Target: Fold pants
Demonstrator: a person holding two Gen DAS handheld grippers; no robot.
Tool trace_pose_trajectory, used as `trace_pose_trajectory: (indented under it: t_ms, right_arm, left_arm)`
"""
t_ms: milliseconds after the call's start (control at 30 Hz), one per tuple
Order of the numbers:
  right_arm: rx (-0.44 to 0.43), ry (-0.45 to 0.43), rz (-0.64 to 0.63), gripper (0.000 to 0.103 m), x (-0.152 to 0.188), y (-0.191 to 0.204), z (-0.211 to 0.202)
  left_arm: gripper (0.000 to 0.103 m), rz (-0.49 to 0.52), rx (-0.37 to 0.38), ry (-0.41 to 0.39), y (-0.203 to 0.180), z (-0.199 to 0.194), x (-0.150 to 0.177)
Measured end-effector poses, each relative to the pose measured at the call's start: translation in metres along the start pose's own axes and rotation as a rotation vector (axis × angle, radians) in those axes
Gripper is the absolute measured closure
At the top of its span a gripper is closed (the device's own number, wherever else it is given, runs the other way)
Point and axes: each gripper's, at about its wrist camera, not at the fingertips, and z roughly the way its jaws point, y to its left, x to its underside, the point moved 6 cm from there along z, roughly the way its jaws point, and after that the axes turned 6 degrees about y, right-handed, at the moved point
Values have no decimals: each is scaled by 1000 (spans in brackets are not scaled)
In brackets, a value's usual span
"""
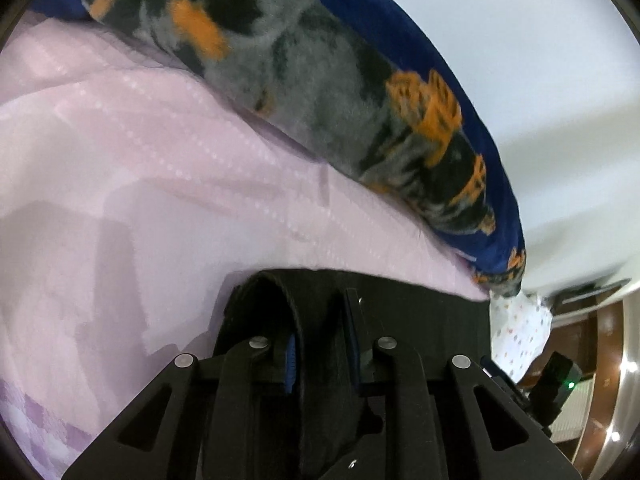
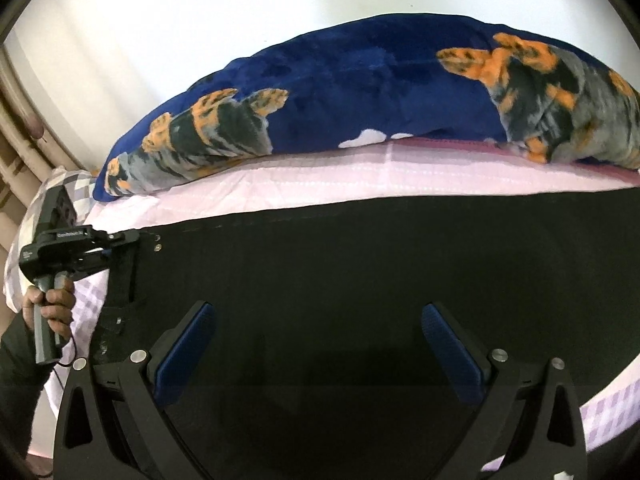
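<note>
**A:** What's at the far left?

**B:** In the right wrist view, the person's bare hand [image 2: 50,306] grips the handle of the left black two-finger gripper [image 2: 136,238], which sits at the left end of the black fabric pants [image 2: 360,264].

**A:** Is it holding them?

**B:** Yes. In its own view the left gripper [image 1: 320,344] has its jaws drawn close together on a raised fold of the pants [image 1: 292,320], the blue pads [image 1: 291,364] pressing the cloth from both sides.

**A:** And where do the pants lie?

**B:** Spread flat across the pale pink bedsheet [image 2: 320,184], running from the left gripper across to the right edge of the right wrist view. Beyond them, against the white wall [image 2: 200,20], lies a plush dark blue blanket with orange and grey animal print [image 2: 360,80].

**A:** The right gripper?

**B:** The right black two-finger gripper [image 2: 318,344] hovers over the middle of the pants, its jaws spread wide, blue pads [image 2: 186,354] well apart, nothing between them. I cannot tell if its tips touch the cloth.
</note>
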Motion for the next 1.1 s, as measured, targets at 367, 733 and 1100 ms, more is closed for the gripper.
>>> trace_pose_trajectory:
  t_ms: [367, 733, 1100]
  right_arm:
    - [-54, 112, -281, 0, -22, -30, -3]
    - [-164, 368, -632, 19, -94, -51, 37]
    - [-238, 585, -747, 72, -87, -65, 74]
  left_arm:
    - [95, 222, -7, -198, -66, -51, 30]
    - [95, 366, 16, -307, -105, -93, 81]
    - [95, 358, -54, -315, -103, -89, 82]
